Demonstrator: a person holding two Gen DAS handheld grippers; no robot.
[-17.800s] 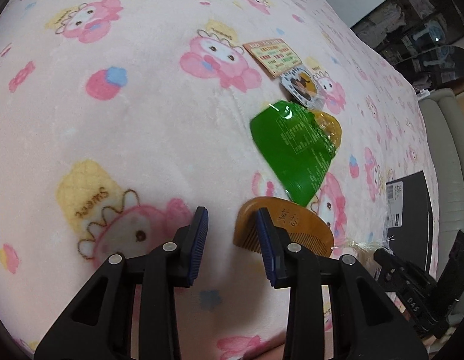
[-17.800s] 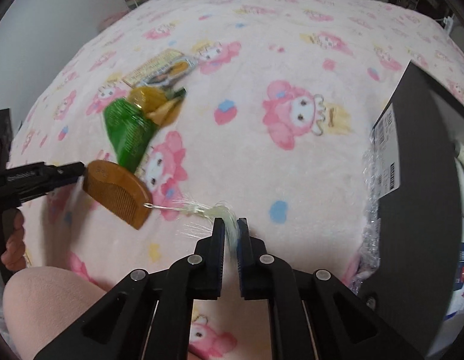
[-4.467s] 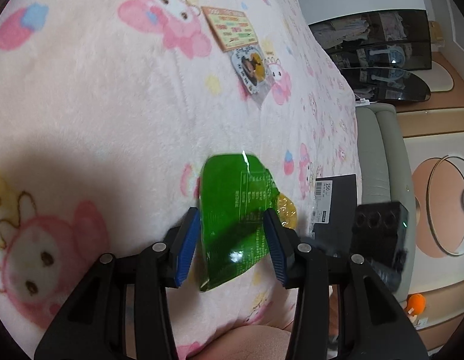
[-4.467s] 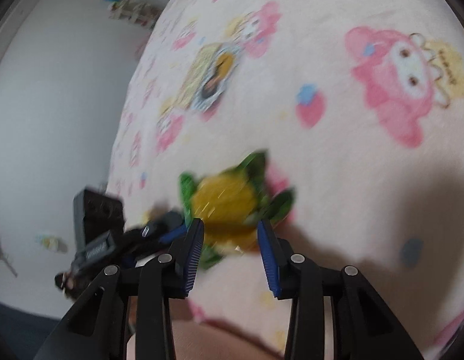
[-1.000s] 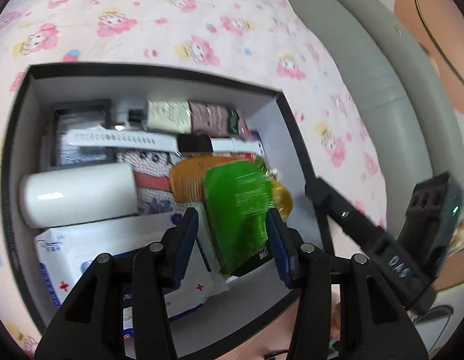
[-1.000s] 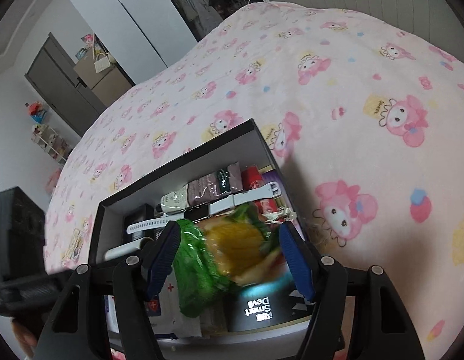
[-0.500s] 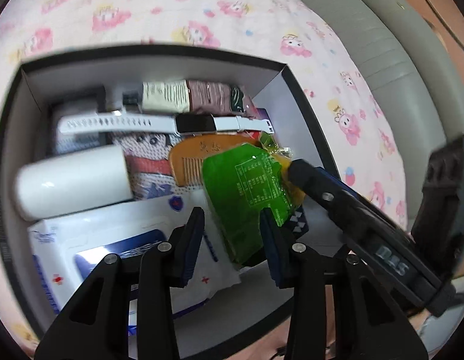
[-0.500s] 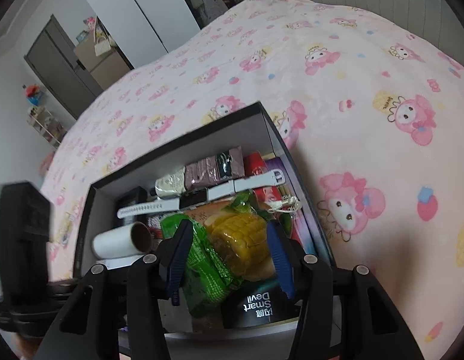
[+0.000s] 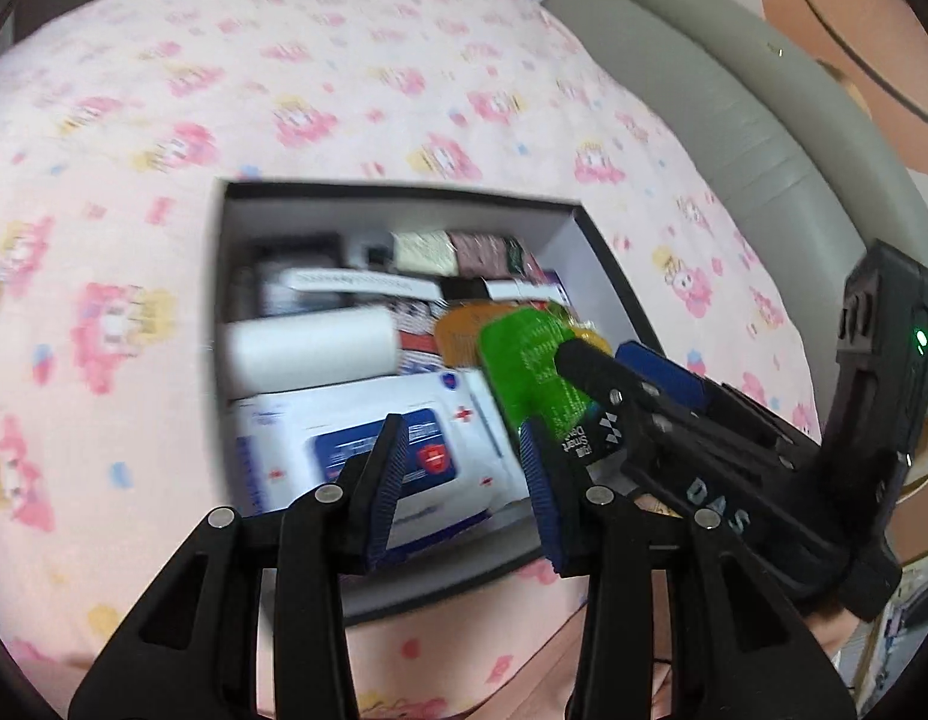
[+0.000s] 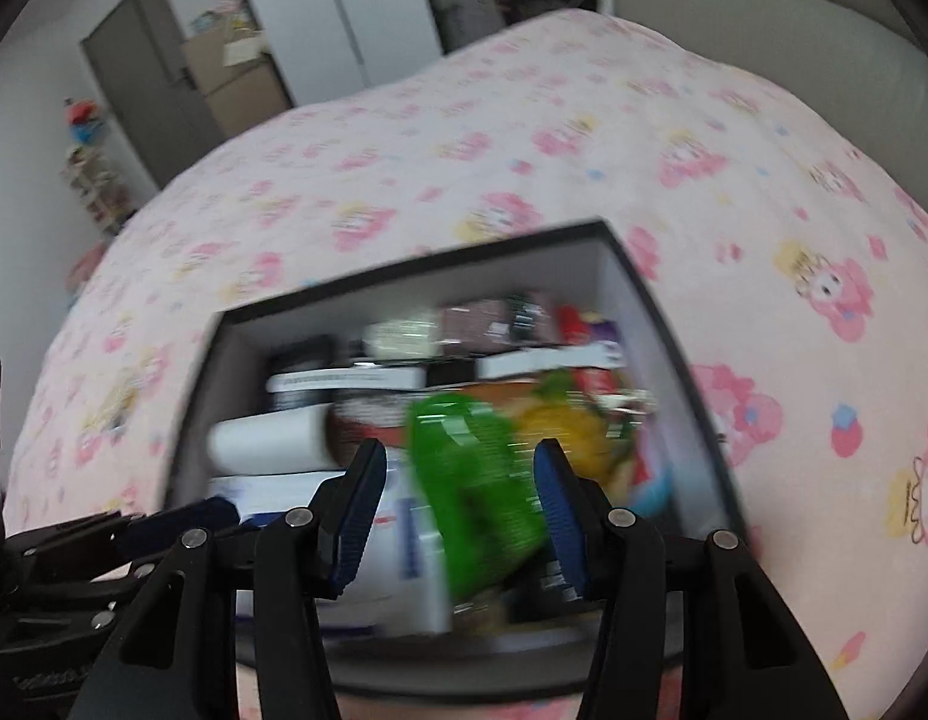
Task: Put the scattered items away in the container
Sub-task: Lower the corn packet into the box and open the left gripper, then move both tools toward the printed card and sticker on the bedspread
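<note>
Both tongs stand part open and grip nothing. Your left tongs hover over the near edge of the box, with only the white wipes pack showing between the pads. Your right tongs hang over the same edge; the green snack bag shows between the pads in that view, but no pad presses on it, and it appears to lie loose inside the box. In the left view the bag rests on top of the contents at the right side, over the wooden comb and just beside the white roll. The box sits on the bed, which carries a pink printed blanket. Judge the bag as light, soft and crinkly, with a slick film and a firm yellow lump, probably a corn cob, inside. If you must reseat it, take hold across the firm yellow part, not the flat sealed edge, which is likely to slide out of the pads. Expect it to sit high on the pile; pressing it down risks tipping it over the box wall. No stray item shows on the blanket in either view, but both views are blurred and cover only part of the bed.
</note>
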